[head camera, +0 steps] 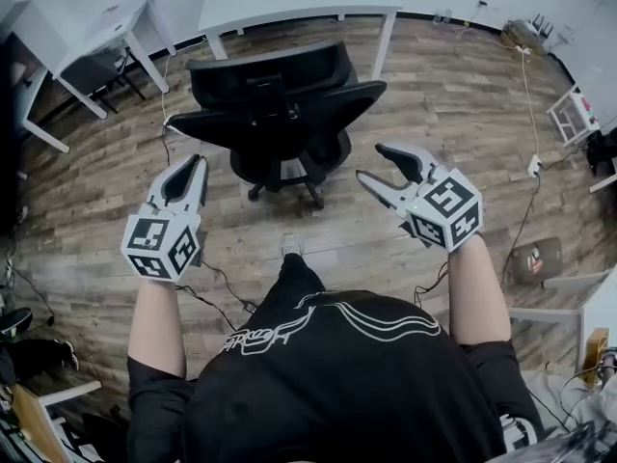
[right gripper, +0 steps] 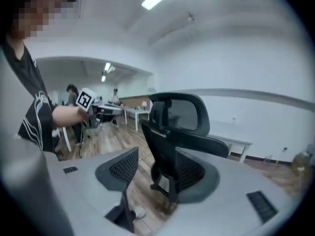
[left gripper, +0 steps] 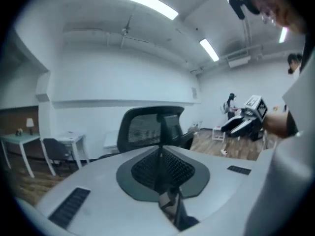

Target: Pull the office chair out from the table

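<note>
The pull looks done to me. The chair (head camera: 280, 104) stands free on the wood floor (head camera: 453, 95), with a bare strip of boards between it and the white table (head camera: 299, 10) behind it, and no part of it is tucked under the top. It sits straight ahead of me, between my two hands but farther out, with its wheeled base on the floor and upright. I would judge that nothing is left of the task unless the chair should come nearer to me; in that case I would have to take hold of it afresh, since neither tongs touches it now.

My left tongs (head camera: 190, 167) are pressed together with nothing between them, the two ribbed pads meeting along a thin line. They point forward toward the chair's left side and sit well short of it. My right tongs (head camera: 371, 160) gape wide and are empty; the chair shows through the gap but stands apart from both pads. That hand is rolled so that one jaw sits above the other as I look down.

Both forearms reach forward from my sides, held up off the floor at about the same level, with the marker cubes turned back toward me
</note>
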The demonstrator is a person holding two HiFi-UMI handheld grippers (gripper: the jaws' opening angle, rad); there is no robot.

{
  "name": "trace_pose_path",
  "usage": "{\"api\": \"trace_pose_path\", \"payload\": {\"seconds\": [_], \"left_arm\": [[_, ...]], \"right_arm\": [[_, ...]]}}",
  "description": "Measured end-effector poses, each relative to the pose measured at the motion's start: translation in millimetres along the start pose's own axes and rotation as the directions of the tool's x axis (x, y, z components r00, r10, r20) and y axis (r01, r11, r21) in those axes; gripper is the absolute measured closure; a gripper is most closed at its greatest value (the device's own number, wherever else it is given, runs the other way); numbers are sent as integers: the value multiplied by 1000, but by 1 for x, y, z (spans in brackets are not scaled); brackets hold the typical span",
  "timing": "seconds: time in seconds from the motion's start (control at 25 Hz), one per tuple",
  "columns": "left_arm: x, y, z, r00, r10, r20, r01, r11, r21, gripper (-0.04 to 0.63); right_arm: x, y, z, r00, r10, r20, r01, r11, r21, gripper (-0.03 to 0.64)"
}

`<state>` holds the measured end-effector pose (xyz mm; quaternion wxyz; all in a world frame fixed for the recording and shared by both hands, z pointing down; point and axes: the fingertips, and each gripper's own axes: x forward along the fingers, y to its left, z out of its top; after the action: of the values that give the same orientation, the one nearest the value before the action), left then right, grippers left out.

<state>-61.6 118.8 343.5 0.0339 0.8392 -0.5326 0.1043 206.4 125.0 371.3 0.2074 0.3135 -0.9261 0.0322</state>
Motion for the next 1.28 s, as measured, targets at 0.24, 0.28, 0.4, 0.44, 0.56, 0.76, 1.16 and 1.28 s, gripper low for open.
{"api": "trace_pose_path", "payload": {"seconds": [0.24,0.28,0.4,0.44,0.56,0.76,1.16,1.28], "left_arm": [[-43,-117,35,969,-225,104,239,960,-146,589],[-48,-128,37,964,-238,117,255,954,-155,589],[-58,-146,35,958,-258,128,277,948,-157,589],[-63,-148,30,955,-269,124,288,941,-180,589],[-91,-150,20,943,-301,143,331,898,-290,589],[-160,-146,7,944,-283,167,326,876,-355,589],[-253,-174,-2,921,-343,185,387,858,-338,589],[-268,-180,-5,916,-355,188,400,857,-327,589]], "right_arm": [[-45,74,49,950,104,293,-148,980,133,449],[-49,84,53,943,114,311,-161,978,132,486],[-56,106,58,934,128,334,-178,976,125,577],[-58,114,58,929,136,343,-195,970,144,581],[-64,149,56,922,165,350,-240,953,184,581],[-67,228,67,898,251,362,-334,923,190,581],[-92,329,65,906,248,342,-320,932,171,581],[-99,341,59,914,226,338,-298,937,181,581]]}}
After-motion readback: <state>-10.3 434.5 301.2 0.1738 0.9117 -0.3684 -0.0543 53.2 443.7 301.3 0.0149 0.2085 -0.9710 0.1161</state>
